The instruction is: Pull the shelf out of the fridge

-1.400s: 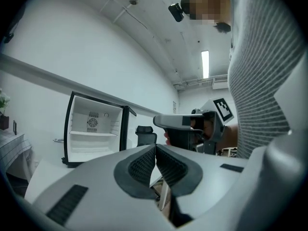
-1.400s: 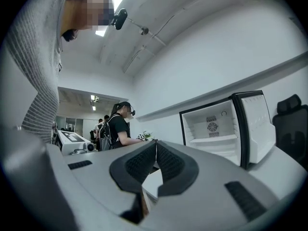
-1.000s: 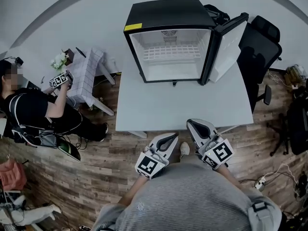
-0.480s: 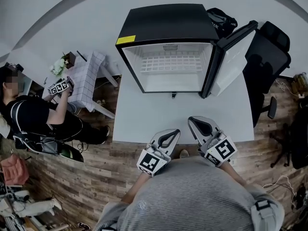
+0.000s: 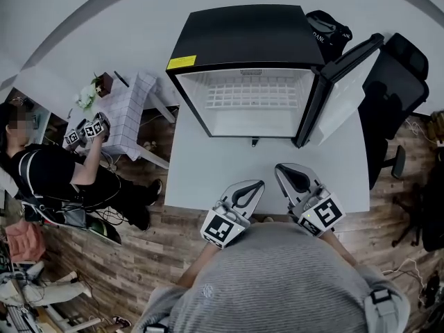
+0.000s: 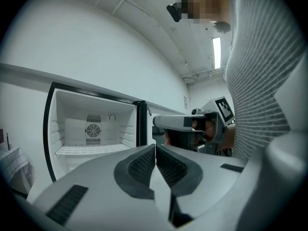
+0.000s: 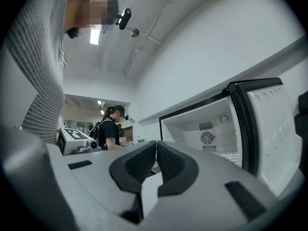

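A small black fridge stands at the far end of a white table, its door swung open to the right. Inside, a white wire shelf lies across the middle of the white cavity; the same shelf shows in the left gripper view. My left gripper and right gripper hover side by side over the table's near edge, well short of the fridge. Both are shut with nothing between the pads.
A black office chair stands right of the open door, with a black bag behind the fridge. At left, a person in black holds another marker cube beside a small white table with flowers.
The view has shifted slightly nearer the fridge, and both grippers have edged a little forward over the table's near edge. Their jaws stay shut.
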The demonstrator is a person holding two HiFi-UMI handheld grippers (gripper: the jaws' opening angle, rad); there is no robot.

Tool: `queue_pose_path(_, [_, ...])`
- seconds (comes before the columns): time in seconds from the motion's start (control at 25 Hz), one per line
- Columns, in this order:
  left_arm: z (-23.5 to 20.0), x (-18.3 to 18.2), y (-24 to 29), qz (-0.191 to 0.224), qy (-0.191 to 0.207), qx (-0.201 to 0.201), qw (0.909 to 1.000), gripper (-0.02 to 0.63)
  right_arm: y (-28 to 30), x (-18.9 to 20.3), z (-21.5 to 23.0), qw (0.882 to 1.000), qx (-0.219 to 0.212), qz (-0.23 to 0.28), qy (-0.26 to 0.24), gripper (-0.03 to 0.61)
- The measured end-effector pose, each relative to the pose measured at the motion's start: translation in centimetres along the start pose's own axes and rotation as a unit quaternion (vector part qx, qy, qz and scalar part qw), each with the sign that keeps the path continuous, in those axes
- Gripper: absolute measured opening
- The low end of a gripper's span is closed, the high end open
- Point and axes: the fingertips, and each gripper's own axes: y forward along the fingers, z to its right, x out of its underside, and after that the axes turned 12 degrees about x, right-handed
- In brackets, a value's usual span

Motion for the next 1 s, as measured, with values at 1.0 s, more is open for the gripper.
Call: queue_pose_path(1.0, [-9.3, 3.1, 0.9, -0.099, 0.108, 0.004, 0.9892, 0.095, 2.8, 0.6, 0.7, 0.998, 0.063, -0.013, -0.01, 0.014])
